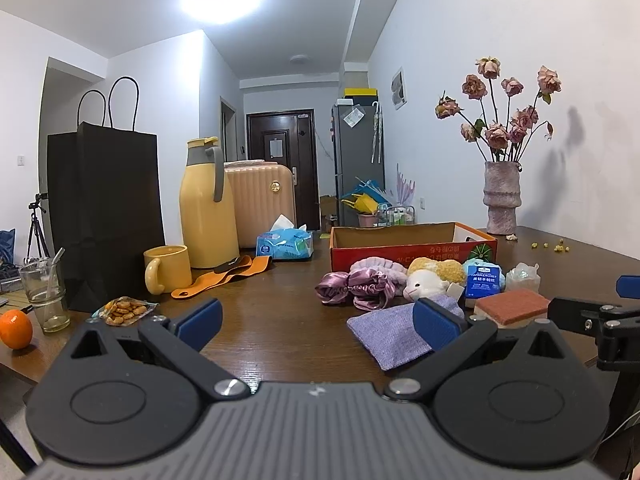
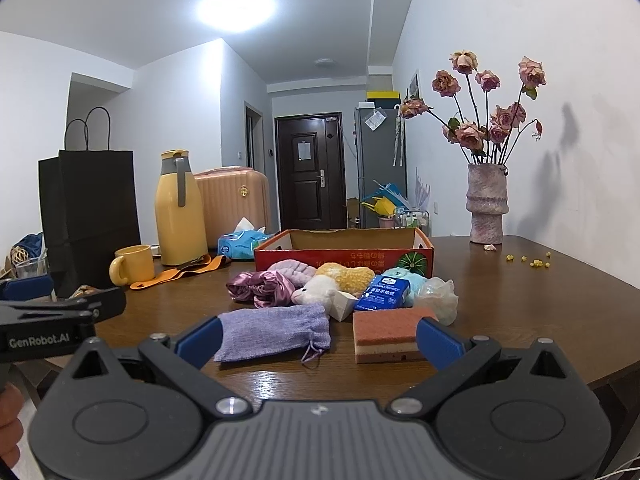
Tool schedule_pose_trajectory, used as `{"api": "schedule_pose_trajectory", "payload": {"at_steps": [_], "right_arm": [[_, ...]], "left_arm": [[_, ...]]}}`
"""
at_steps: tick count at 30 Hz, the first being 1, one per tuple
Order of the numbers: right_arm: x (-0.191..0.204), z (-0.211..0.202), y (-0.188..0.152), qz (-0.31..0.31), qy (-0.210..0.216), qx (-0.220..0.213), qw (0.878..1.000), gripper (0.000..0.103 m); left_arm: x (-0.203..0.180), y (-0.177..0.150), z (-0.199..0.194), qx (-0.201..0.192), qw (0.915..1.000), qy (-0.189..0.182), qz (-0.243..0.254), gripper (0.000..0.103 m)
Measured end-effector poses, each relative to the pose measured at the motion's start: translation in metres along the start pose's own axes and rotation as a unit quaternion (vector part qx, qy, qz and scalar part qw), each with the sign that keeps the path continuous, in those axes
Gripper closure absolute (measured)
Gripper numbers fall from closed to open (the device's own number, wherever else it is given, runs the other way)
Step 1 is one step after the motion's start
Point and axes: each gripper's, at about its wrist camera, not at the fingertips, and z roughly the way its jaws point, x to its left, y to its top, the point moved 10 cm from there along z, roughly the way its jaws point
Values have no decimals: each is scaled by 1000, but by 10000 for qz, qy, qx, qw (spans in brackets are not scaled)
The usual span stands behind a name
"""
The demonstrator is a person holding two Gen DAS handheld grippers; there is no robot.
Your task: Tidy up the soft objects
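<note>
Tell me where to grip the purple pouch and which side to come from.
Grip the purple pouch across its gathered neck, near the drawstring. It lies flat on the table, neck end toward the sponge, so the bunched cloth there probably gives more to pinch than the flat body. Come from above with the open right claw; its near side is clear.

"GenRobot.AI" on left tongs [image 2: 48, 312]

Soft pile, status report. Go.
Left gripper open, empty. Right gripper open, empty. Purple pouch and sponge nearest, cardboard box behind the pile, looks empty. Nothing blocking.
</note>
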Motion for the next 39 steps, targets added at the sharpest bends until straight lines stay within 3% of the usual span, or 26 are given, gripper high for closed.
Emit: {"api": "schedule_pose_trajectory", "payload": {"at_steps": [39], "right_arm": [[0, -1, 2, 45, 34, -63, 10000, 0]], "left_arm": [[-1, 1, -1, -38, 10000, 25, 53, 0]]}}
